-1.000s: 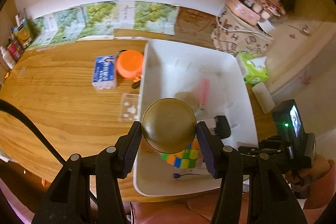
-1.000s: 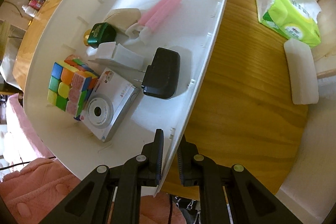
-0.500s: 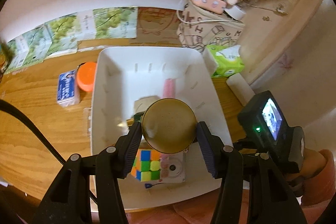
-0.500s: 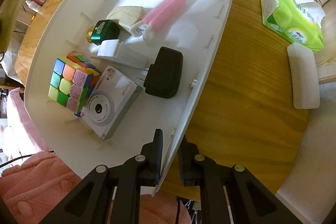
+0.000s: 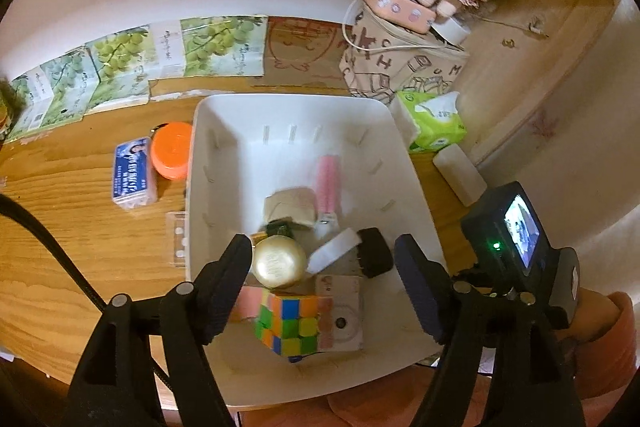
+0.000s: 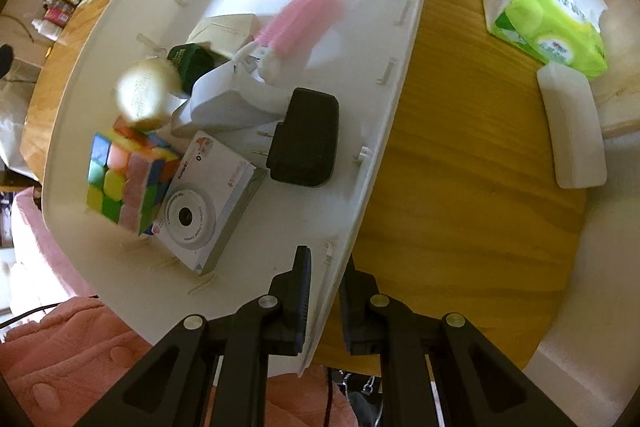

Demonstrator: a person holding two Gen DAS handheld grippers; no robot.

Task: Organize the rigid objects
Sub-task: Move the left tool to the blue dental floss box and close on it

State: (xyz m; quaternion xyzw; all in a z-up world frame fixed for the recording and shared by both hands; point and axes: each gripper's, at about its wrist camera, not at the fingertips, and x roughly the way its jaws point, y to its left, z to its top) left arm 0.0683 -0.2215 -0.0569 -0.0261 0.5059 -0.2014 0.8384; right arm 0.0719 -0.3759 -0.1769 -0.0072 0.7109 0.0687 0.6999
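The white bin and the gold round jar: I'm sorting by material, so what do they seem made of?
White bin: looks like matte moulded plastic, with thin walls and moulded ribs inside. Gold round jar: shiny metallic gold finish with highlights; metal or coated plastic, cannot tell.

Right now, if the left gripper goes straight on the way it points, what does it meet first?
Likely the camera box and the cube in the bin, below the open left gripper. The gold jar sits nearer its left finger. Depth is unclear.

Letters C, H, U, M on the printed fabric box [image 5: 400, 75], other labels too blurred to read
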